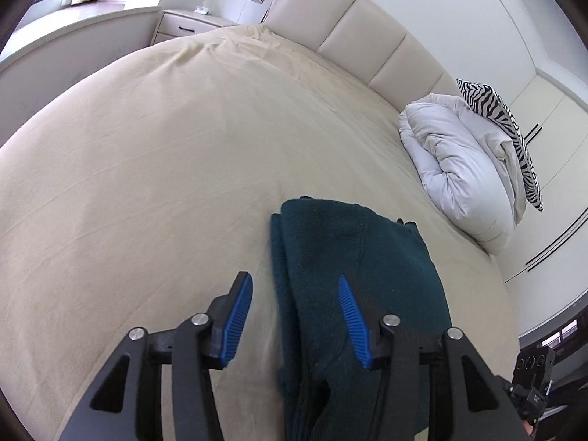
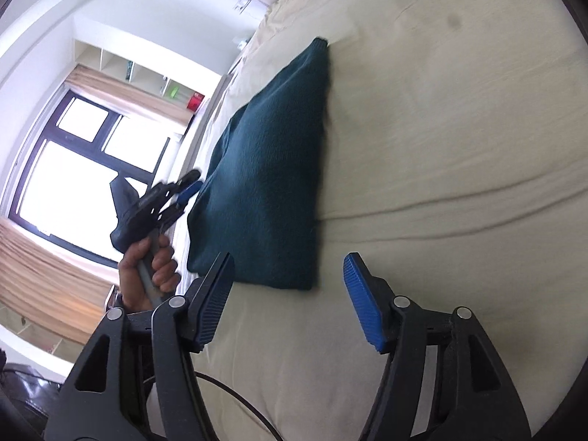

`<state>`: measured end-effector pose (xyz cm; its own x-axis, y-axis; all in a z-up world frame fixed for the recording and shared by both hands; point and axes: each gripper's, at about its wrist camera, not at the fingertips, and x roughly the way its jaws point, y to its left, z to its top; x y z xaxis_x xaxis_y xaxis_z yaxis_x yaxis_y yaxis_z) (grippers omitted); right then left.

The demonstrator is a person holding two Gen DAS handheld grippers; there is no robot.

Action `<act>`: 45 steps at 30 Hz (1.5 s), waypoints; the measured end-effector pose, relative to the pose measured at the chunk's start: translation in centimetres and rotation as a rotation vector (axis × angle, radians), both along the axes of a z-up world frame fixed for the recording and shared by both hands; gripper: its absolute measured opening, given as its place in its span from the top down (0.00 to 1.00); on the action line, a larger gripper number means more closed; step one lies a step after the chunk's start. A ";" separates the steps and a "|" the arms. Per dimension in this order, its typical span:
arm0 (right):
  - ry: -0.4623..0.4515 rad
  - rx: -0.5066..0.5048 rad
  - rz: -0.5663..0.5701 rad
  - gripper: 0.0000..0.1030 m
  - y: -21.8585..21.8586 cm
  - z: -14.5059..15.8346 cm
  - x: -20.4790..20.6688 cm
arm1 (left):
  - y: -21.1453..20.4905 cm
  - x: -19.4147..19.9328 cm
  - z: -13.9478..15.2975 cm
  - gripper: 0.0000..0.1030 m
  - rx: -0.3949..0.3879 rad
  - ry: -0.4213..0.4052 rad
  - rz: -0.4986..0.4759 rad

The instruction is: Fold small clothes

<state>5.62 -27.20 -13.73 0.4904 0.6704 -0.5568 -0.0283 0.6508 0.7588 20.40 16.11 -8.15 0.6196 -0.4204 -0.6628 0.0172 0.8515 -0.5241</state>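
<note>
Here, from the left wrist, the left gripper (image 1: 296, 316) hangs over the bed (image 1: 147, 169) with its blue-padded fingers (image 1: 237, 321) standing apart and holding nothing. A dark teal garment (image 1: 352, 279), folded into a thick stack, lies on the cream sheet below. Its left folded edge shows in the gap between the fingers, and the right finger sits in front of the cloth; the pads do not press on it. Farther along the bed, near the padded headboard (image 1: 352, 33), a rolled white duvet (image 1: 455, 169) rests with a zebra-striped pillow (image 1: 514, 136) leaning on it. A nightstand (image 1: 191, 24) stands at the far corner. The right gripper's body peeks in at the lower right edge.

From the right wrist, the right gripper (image 2: 290, 294) also has its fingers (image 2: 362, 299) spread wide and empty, with only the sheet between them. The teal garment (image 2: 264, 169) lies just ahead, its near corner close to the left finger, though I cannot tell whether they touch. To the left a hand (image 2: 147, 272) grips the handle of the left gripper (image 2: 189, 189), which hovers beside the garment's left edge. Behind it are a dark-framed window (image 2: 73, 169) and pale wooden blinds (image 2: 44, 268). A thin black cable (image 2: 235, 397) curves across the sheet below the right gripper.
</note>
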 end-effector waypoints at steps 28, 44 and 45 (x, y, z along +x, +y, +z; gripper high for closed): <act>0.142 0.023 0.101 0.53 5.4 -3.1 13.6 | -0.9 4.0 -6.1 0.77 -0.365 0.269 -0.108; -0.021 -0.002 0.121 0.63 4.4 5.4 2.5 | -3.1 -7.7 2.4 0.79 -0.295 0.122 -0.229; -0.030 -0.004 0.123 0.63 4.2 5.8 1.3 | -3.4 -8.5 2.6 0.79 -0.293 0.121 -0.237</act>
<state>6.88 -22.99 -7.88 0.4211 0.7246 -0.5455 -0.1307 0.6436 0.7541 11.88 12.72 -5.58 0.4071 -0.7245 -0.5563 0.1184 0.6457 -0.7543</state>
